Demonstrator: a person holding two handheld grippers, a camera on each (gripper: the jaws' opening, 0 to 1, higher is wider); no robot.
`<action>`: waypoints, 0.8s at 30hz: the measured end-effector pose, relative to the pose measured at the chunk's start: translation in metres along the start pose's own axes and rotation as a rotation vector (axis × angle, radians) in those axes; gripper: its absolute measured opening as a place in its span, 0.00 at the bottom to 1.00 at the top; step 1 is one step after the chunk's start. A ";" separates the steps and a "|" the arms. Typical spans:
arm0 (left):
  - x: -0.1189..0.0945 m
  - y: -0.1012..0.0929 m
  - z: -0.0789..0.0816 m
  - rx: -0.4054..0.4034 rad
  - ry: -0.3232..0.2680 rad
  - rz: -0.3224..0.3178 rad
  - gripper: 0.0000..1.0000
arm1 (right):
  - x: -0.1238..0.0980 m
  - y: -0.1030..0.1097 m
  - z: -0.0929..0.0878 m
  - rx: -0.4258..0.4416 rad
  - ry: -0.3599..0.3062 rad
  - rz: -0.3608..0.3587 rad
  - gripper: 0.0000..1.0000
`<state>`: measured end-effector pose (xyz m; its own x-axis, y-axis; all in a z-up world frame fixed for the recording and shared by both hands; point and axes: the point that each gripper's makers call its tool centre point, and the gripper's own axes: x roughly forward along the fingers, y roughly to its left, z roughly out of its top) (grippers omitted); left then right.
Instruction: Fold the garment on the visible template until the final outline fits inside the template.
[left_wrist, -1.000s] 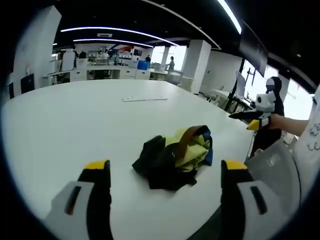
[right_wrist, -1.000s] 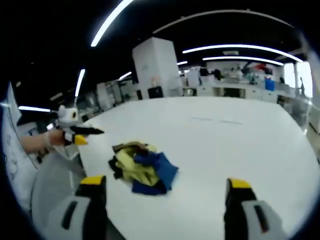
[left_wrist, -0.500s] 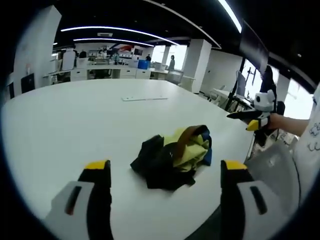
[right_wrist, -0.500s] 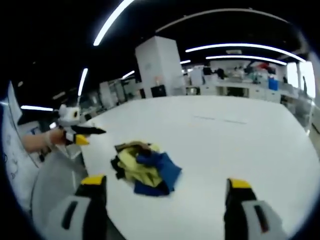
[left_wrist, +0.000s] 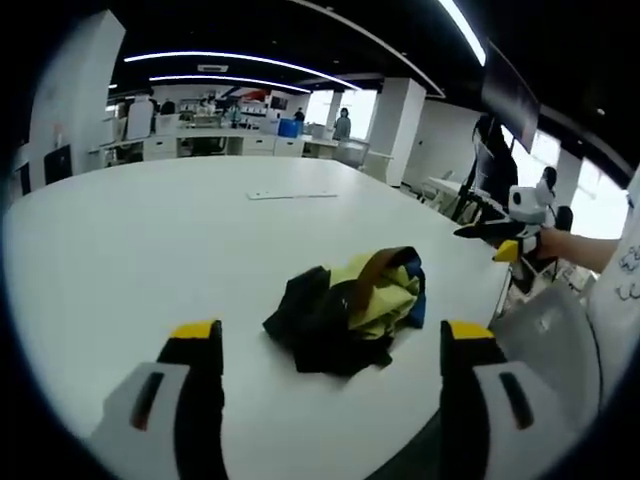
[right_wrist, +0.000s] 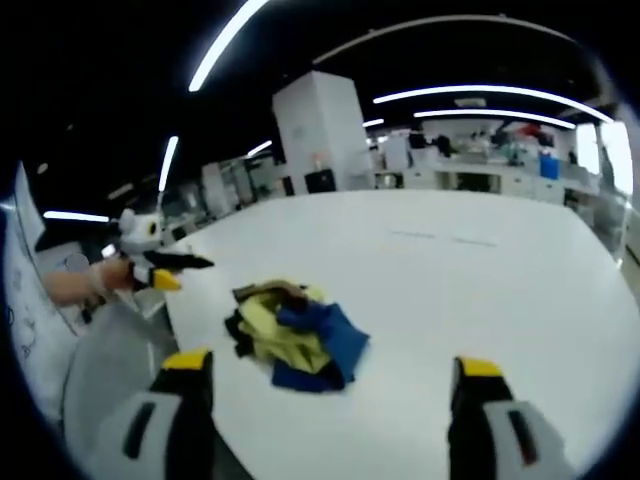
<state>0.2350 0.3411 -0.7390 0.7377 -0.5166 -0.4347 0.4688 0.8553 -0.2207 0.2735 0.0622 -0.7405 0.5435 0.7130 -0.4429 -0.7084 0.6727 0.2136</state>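
Little has changed since a second ago: both views have shifted only slightly, and the garment (left_wrist: 348, 312) lies as it did. One white table (left_wrist: 150, 240) carries one crumpled garment (right_wrist: 293, 334), yellow, blue and black, bunched near the table's edge closest to the person. Left gripper (left_wrist: 330, 345) stands spread and empty short of the heap. Right gripper (right_wrist: 332, 375) likewise gapes wide, holding nothing.
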 end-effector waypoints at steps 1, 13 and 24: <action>0.000 -0.001 0.000 -0.002 -0.002 -0.003 0.87 | 0.000 0.000 0.000 0.004 -0.002 0.000 0.99; 0.002 -0.001 -0.003 -0.004 0.002 -0.013 0.86 | -0.001 -0.002 -0.003 0.009 -0.003 -0.007 0.98; 0.003 0.000 -0.004 -0.002 0.011 -0.009 0.86 | -0.002 -0.004 -0.007 0.020 0.005 -0.002 0.98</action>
<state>0.2353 0.3393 -0.7435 0.7276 -0.5242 -0.4425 0.4749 0.8504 -0.2264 0.2723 0.0567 -0.7471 0.5428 0.7103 -0.4481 -0.6977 0.6784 0.2302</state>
